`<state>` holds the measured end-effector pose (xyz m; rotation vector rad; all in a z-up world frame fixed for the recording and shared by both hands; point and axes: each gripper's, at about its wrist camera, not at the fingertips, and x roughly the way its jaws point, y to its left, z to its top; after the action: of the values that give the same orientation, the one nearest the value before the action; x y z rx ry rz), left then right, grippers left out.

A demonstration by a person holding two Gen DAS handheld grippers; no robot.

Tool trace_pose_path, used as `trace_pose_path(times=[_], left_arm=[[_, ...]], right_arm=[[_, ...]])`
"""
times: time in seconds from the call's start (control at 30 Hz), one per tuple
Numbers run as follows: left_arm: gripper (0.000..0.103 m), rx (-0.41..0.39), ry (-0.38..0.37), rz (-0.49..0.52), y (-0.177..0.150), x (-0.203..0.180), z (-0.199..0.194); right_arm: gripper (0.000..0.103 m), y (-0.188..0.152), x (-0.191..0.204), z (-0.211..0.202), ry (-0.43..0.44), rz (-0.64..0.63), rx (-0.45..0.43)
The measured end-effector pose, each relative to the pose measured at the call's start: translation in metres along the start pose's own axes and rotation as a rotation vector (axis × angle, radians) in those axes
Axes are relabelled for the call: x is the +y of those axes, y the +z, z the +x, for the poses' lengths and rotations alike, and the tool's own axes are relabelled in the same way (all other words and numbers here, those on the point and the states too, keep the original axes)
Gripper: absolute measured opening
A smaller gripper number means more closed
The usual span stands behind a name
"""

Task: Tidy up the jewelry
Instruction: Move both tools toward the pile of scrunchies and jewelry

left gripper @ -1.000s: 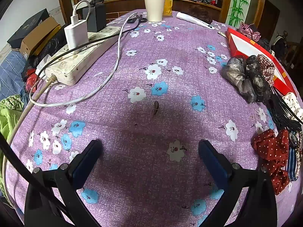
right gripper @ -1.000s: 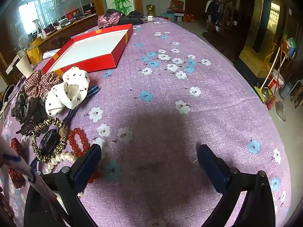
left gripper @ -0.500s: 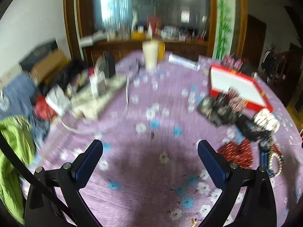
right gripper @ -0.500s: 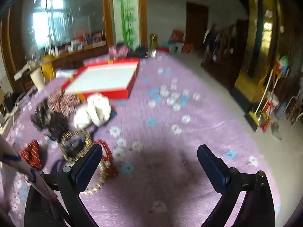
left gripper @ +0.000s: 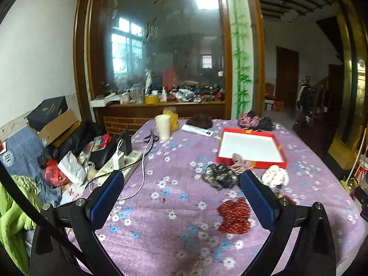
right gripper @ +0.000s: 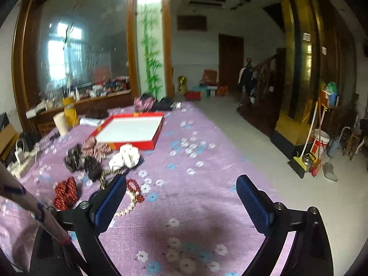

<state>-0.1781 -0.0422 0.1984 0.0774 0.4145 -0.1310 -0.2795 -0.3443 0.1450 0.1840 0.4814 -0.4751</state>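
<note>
Fingers: left gripper (left gripper: 181,184) and right gripper (right gripper: 181,189) both spread wide, empty.
Jewelry: red bead bracelet (right gripper: 135,189), pearl strand (right gripper: 126,209), scrunchies (right gripper: 125,157) lie on bench before red tray (right gripper: 128,130).
Progress: tray bare; nothing sorted yet.

Right of the red tray (right gripper: 128,130) the desk (right gripper: 197,184) lies bare. Scrunchies (right gripper: 92,154) and beads (right gripper: 134,191) crowd its near side; a power strip (left gripper: 119,168) and cables (left gripper: 143,168) block the far left.

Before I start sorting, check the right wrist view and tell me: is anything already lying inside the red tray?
No. The red tray shows only its bare white floor, and the scrunchies and beads lie outside it on the tablecloth.
</note>
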Motion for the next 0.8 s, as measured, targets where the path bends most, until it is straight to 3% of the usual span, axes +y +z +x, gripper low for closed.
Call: trace_pose_path(times=[0.13, 0.3, 0.47, 0.6, 0.8], left_arm=[[0.101, -0.042, 0.006, 0.027, 0.007, 0.005, -0.011], [0.102, -0.010, -0.002, 0.038, 0.001, 0.021, 0.009], [0.102, 0.107, -0.005, 0.003, -0.013, 0.032, 0.064], [0.101, 0.242, -0.083, -0.066, -0.031, 0.039, 0.106], [0.101, 0.385, -0.134, -0.075, -0.061, 0.026, 0.156]], right_arm=[[0.102, 0.009, 0.001, 0.001, 0.047, 0.004, 0.031], [0.102, -0.002, 0.027, 0.032, 0.155, -0.024, 0.136], [0.095, -0.019, 0.059, 0.071, 0.208, -0.097, 0.243], [0.076, -0.026, 0.066, 0.104, 0.263, -0.101, 0.347], [0.074, -0.039, 0.073, 0.141, 0.323, -0.075, 0.455]])
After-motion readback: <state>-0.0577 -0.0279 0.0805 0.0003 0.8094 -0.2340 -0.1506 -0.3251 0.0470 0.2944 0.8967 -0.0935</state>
